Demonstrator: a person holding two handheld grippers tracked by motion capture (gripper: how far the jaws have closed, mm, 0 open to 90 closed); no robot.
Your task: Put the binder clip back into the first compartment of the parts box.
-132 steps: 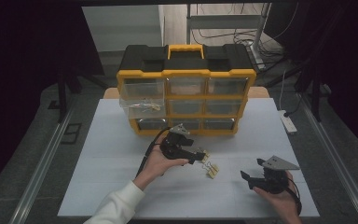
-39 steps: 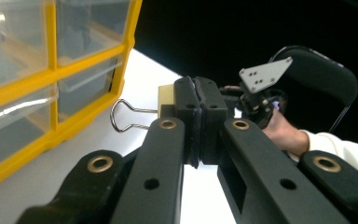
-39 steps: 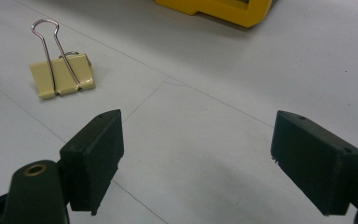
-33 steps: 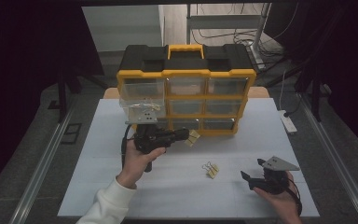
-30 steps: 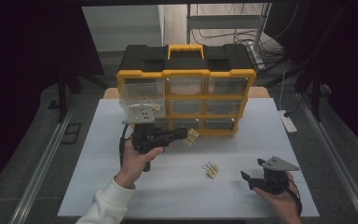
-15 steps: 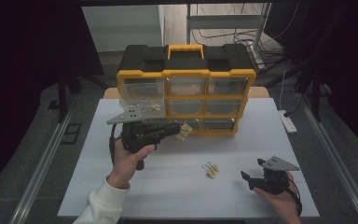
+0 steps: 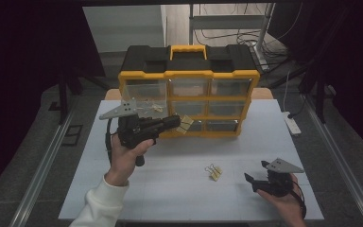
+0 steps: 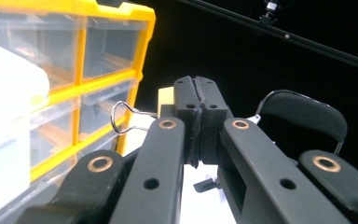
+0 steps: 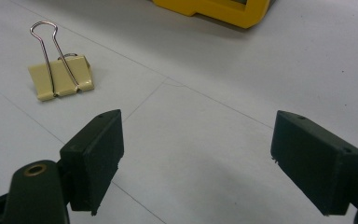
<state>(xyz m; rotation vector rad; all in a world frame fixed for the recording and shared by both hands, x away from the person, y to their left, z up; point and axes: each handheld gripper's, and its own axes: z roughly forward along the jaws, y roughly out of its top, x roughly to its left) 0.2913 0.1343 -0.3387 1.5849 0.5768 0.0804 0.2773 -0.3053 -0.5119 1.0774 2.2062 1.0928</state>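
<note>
My left gripper (image 7: 175,122) is held up in front of the yellow drawer cabinet (image 7: 189,90), level with its middle row at the left. It is shut on a pale yellow binder clip (image 7: 185,125). In the left gripper view the jaws are pressed together (image 8: 196,93), with the clip's yellow body (image 8: 166,97) and a wire handle sticking out beside them. A second binder clip (image 7: 214,172) lies on the white table; in the right gripper view it (image 9: 63,79) lies ahead and left of the jaws. My right gripper (image 7: 255,177) rests low at the table's right, open (image 9: 205,158) and holding nothing.
The cabinet (image 8: 74,70) has clear drawers in three rows and a black top; its top-left drawer (image 7: 144,97) looks pulled out. A white power strip (image 7: 293,124) lies at the table's right edge. Bare table (image 7: 170,194) stretches between the hands.
The left gripper lifted one clip off the table, then rose and drifted left along the cabinet front with it. The right gripper and the other clip have stayed put.
</note>
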